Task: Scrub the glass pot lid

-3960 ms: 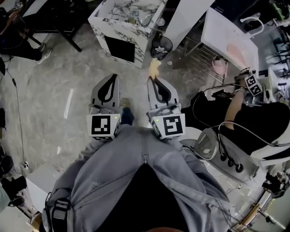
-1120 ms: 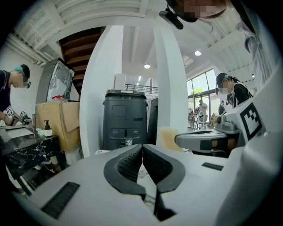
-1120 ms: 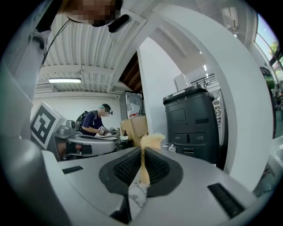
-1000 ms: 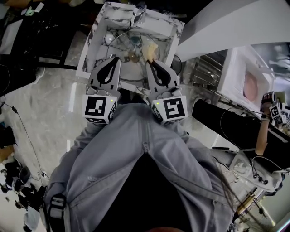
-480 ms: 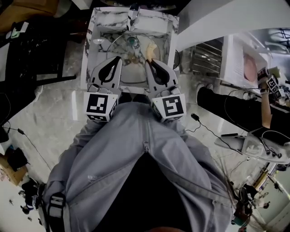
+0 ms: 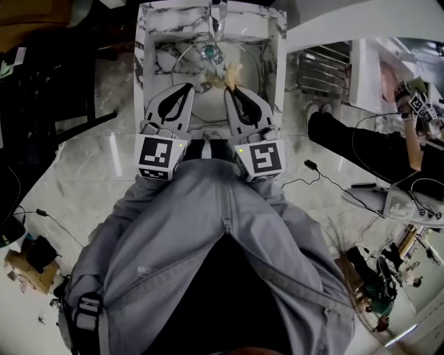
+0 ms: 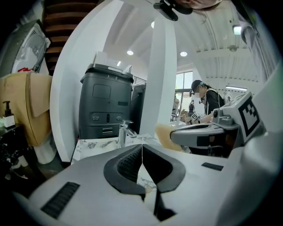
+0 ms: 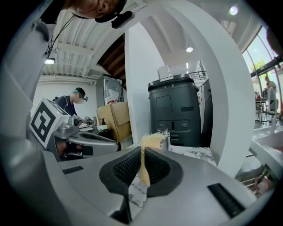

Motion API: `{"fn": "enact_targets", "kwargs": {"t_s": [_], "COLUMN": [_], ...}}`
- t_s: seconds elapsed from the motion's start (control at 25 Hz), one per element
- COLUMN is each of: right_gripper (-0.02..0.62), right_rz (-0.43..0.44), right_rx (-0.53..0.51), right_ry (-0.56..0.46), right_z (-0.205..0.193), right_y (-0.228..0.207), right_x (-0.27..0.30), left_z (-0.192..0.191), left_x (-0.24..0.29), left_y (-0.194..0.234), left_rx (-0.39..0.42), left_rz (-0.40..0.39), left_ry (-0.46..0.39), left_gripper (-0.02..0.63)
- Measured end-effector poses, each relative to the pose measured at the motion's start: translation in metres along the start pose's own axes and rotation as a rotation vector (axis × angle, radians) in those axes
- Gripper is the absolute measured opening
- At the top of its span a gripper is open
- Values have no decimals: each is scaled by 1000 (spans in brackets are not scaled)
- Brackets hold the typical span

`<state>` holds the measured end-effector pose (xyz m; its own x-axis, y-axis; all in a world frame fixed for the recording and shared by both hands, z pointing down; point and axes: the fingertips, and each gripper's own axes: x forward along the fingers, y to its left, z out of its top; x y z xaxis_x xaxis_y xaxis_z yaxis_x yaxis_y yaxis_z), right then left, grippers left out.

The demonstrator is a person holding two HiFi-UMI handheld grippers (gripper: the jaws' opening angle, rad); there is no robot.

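Observation:
A round glass pot lid (image 6: 208,50) with a bluish knob lies in the marble sink (image 6: 147,41) in the head view. Both grippers reach over the sink's near edge, side by side. My left gripper (image 6: 189,87) is shut with nothing between its jaws, as the left gripper view (image 7: 142,146) confirms. My right gripper (image 6: 231,89) is shut on a yellow sponge (image 6: 234,72), which sticks out past its tips above the lid. In the right gripper view the sponge (image 8: 151,141) is pinched between the ribbed pads of the right gripper (image 8: 141,153).
A faucet (image 6: 218,14) stands at the sink's far rim. A wire dish rack (image 6: 322,66) sits to the right, and a person in black (image 6: 368,156) works beyond it. A dark grey cabinet (image 7: 106,106) stands behind the sink. Cables lie on the floor (image 6: 326,182).
The sink has come closer and lower in the head view. Both grippers have moved forward and dipped over its near edge, the right one still shut on the sponge.

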<state>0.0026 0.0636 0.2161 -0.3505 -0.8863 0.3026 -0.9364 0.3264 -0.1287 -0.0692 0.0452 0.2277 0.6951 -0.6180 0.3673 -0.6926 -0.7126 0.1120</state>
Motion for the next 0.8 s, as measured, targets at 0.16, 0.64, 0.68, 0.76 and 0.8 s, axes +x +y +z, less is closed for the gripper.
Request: {"fn": "enact_targets", "kwargs": {"t_s": [0.16, 0.64, 0.68, 0.76, 0.8], "right_gripper": [43, 43, 43, 43, 43], "right_rz": [10, 99, 109, 131, 140], "right_rx": [-13, -34, -34, -34, -30], "right_ry": [38, 53, 60, 76, 79], "right_z": [-18, -67, -73, -87, -92], "right_y": [4, 4, 4, 3, 2], "right_x": [22, 67, 71, 80, 84], "left_z": [-23, -93, -99, -111, -116], "left_x": [12, 49, 52, 59, 64], "left_y": [16, 54, 56, 62, 64], "left_rx": [7, -61, -62, -81, -97], "left_rz": [-27, 25, 33, 48, 52], "left_ry": [28, 110, 126, 153, 169], "left_gripper": [17, 17, 17, 17, 17]}}
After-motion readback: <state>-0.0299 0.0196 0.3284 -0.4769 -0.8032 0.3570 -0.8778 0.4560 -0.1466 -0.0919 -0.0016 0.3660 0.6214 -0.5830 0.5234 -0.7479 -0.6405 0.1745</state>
